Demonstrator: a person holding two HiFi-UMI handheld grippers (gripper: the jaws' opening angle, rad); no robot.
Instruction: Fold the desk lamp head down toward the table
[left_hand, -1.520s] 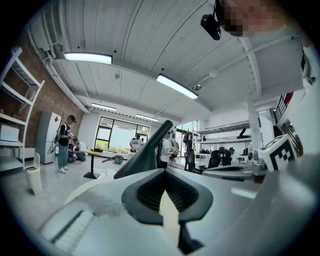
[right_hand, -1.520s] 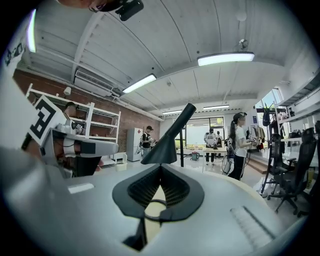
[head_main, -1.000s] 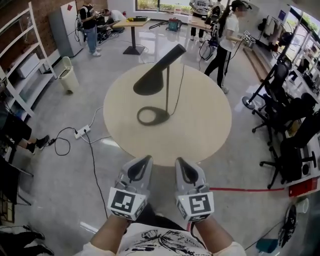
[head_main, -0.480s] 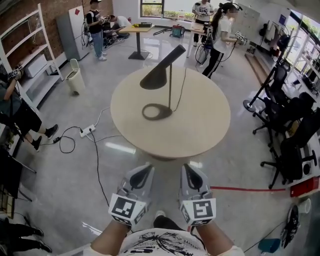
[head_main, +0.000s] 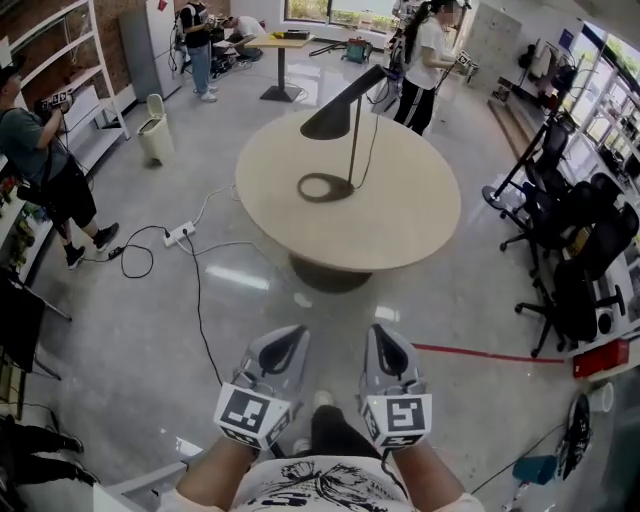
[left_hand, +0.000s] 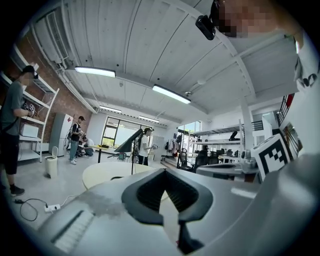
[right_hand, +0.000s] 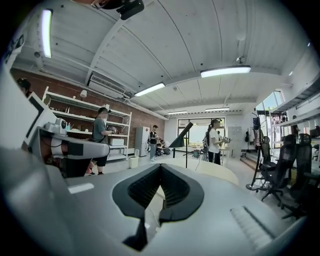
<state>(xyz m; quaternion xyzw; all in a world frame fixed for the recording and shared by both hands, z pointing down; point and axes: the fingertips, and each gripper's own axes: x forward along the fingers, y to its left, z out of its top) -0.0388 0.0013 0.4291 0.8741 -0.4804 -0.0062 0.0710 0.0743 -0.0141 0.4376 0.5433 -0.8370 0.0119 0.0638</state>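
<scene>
Desk lamp (head_main: 352, 150) stood near the middle of the round table (head_main: 410, 225), its ring base (head_main: 322, 187) slightly toward the left edge and its lamp head (head_main: 335, 115) slanting up over the far edge, not folded. Against the frames of the preceding second, the head's angle was unchanged. The table's near edge, earlier just beyond the gripper tips, now lay well apart from them, with bare floor between. Judged: the person had backed away, or at least not closed in, so the fold was not under way and an approach was needed first. Left gripper (head_main: 283, 345) and right gripper (head_main: 384, 345) hung side by side at the bottom of the head view, both pointed toward the table. Each gripper's own view showed its jaws drawn together with nothing between them. Only the head view showed the base and the lamp's footing on the surface. The gripper views instead gave the lamp in side profile against the windows, confirming the upward slant. The left gripper view also caught the right gripper's marker cube (left_hand: 274, 155).
</scene>
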